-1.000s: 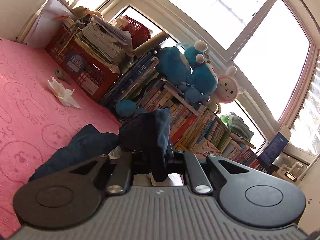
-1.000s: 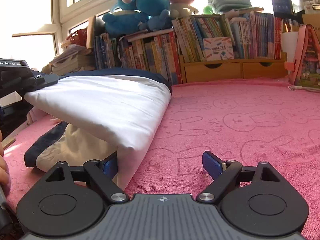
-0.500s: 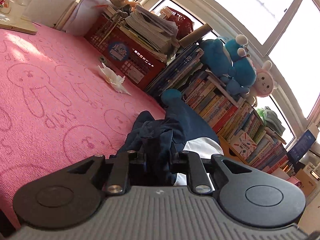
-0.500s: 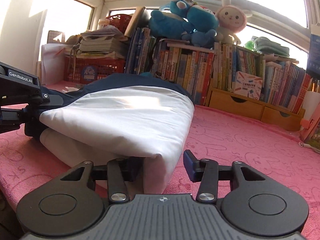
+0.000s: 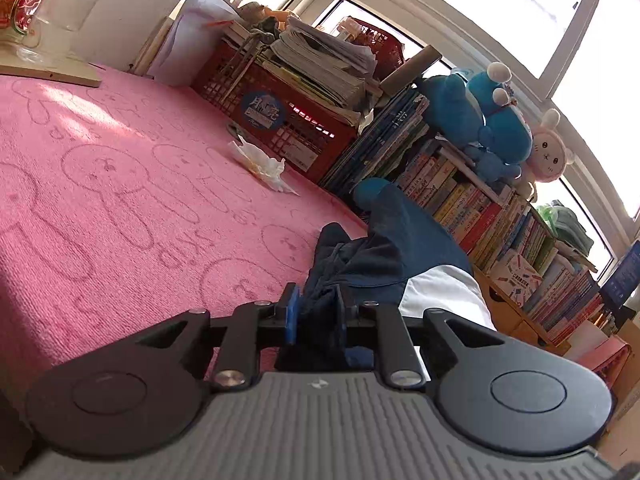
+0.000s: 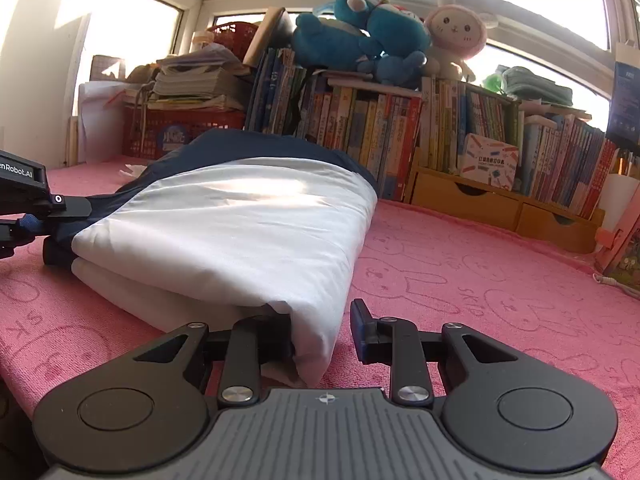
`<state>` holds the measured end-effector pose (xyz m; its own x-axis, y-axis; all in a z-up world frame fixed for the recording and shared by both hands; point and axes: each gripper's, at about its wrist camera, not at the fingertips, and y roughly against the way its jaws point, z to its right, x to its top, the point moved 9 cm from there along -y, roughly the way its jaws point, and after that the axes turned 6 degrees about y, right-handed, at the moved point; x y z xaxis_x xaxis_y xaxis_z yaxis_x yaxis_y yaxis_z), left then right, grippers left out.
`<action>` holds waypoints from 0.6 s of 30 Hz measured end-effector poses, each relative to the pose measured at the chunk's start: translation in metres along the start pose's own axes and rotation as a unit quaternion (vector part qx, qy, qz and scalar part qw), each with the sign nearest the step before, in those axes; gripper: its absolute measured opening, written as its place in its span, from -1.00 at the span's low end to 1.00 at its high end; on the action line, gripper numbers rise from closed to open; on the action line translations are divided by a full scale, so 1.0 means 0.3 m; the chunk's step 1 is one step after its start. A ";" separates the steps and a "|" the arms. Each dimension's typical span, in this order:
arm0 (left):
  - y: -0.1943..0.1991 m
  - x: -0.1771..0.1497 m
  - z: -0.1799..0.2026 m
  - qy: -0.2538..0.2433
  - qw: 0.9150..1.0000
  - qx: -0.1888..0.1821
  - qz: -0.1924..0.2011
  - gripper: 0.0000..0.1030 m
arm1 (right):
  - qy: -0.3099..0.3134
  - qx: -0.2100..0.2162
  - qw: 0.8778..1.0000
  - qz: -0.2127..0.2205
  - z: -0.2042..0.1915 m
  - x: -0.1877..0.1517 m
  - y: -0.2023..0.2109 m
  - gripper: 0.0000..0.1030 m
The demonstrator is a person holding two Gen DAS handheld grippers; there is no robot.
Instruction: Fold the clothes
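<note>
A white and navy garment [image 6: 240, 220] lies folded over itself on the pink bunny-patterned mat [image 6: 480, 280]. My left gripper [image 5: 318, 312] is shut on a bunched navy part of the garment [image 5: 384, 248], low over the mat [image 5: 120, 200]. The right wrist view shows the left gripper [image 6: 60, 208] at the garment's left end. My right gripper [image 6: 320, 332] is open at the near white corner. That folded corner sits between the fingers, and a small gap shows beside the right finger [image 6: 362, 332]. The white cloth hides the other finger.
A crumpled tissue [image 5: 260, 164] lies on the mat near a red crate [image 5: 280, 112] stacked with papers. A bookshelf [image 6: 400, 128] with plush toys [image 6: 360, 40] and wooden drawers [image 6: 480, 200] lines the back. A glass mug [image 5: 36, 12] stands at far left.
The left gripper came down toward the mat with the navy fabric, laying the top layer flat. The right gripper's fingers narrowed around the white corner.
</note>
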<state>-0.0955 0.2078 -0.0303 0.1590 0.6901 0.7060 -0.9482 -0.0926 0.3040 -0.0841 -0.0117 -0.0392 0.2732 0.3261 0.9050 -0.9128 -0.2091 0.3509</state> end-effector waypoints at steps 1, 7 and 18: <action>0.012 0.010 0.007 -0.027 1.000 0.011 0.006 -0.57 | 0.001 0.001 1.000 0.001 -0.002 -0.001 0.000 -0.48; 0.120 0.071 0.228 -0.267 0.962 -0.017 0.055 -0.60 | -0.002 0.000 1.000 0.011 0.002 -0.006 0.009 -0.60; 0.100 -0.322 0.508 -0.630 0.756 -0.168 -0.054 0.17 | -0.037 0.016 0.999 0.028 0.026 -0.009 0.021 -0.62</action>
<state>-0.0974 0.0289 0.0081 0.1757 -0.5706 0.8022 -0.8932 0.2502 0.3736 -0.0882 -0.0210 -0.0375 0.2445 0.2452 0.9381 -0.9173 -0.2552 0.3058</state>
